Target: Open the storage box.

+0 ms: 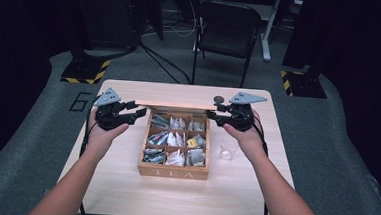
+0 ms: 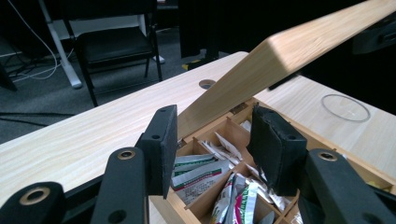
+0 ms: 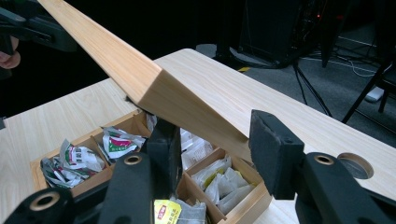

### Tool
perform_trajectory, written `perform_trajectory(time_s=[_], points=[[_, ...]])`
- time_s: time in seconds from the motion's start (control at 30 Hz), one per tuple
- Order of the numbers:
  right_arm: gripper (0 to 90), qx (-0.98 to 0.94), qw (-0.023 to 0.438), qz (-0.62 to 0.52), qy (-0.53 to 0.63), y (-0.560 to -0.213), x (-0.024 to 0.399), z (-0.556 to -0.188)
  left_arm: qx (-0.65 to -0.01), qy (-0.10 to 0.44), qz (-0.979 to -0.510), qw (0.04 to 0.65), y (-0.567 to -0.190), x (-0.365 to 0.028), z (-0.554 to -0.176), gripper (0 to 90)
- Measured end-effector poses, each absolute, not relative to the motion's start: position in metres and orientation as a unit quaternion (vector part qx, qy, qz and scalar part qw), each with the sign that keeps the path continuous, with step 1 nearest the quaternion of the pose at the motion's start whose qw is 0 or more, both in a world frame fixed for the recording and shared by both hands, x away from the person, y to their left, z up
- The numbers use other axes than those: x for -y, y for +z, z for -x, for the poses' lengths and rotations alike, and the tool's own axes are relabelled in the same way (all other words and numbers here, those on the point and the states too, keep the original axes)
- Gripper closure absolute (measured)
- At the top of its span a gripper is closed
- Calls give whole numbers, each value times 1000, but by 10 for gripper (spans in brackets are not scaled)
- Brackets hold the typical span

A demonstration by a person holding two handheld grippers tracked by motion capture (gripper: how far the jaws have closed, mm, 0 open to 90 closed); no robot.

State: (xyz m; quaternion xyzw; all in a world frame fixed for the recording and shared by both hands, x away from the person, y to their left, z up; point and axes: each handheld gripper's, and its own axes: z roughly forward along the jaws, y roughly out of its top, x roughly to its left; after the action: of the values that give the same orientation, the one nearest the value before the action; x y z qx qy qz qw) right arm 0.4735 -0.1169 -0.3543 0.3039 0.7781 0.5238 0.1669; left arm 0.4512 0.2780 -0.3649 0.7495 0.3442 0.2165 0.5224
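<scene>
A light wooden tea box (image 1: pixel 172 172) lettered TEA on its front wall sits at the middle of the table (image 1: pixel 123 183), its hinged lid (image 1: pixel 178 107) raised open at the far edge above nine compartments filled with tea bag sachets (image 1: pixel 176 139).

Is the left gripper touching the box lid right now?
Cannot tell. In the left gripper view the lid runs between and beyond the fingers with space around it; the high view has the left gripper at the lid's end, too small to judge.

place: lab or studio | signs: black curtains, floor cables (image 1: pixel 176 29), hazard-taped stand bases (image 1: pixel 86 71) (folding chair (image 1: pixel 227 29) behind table)
</scene>
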Motion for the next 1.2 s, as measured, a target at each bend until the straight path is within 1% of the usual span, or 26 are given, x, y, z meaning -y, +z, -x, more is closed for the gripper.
perform_trajectory(time_s=[0.3,0.57,1.2], points=[[541,-780,168,-300,523,-353,117,-477,-344,219,-756,513,-369,-274,-459,540],[543,-781,166,-301,521,-352,117,-478,-350,222,-751,515,-368,-272,-464,568],[551,-782,180,-305,514,-353,115,-480,-354,227,-746,517,-367,-270,-468,567]])
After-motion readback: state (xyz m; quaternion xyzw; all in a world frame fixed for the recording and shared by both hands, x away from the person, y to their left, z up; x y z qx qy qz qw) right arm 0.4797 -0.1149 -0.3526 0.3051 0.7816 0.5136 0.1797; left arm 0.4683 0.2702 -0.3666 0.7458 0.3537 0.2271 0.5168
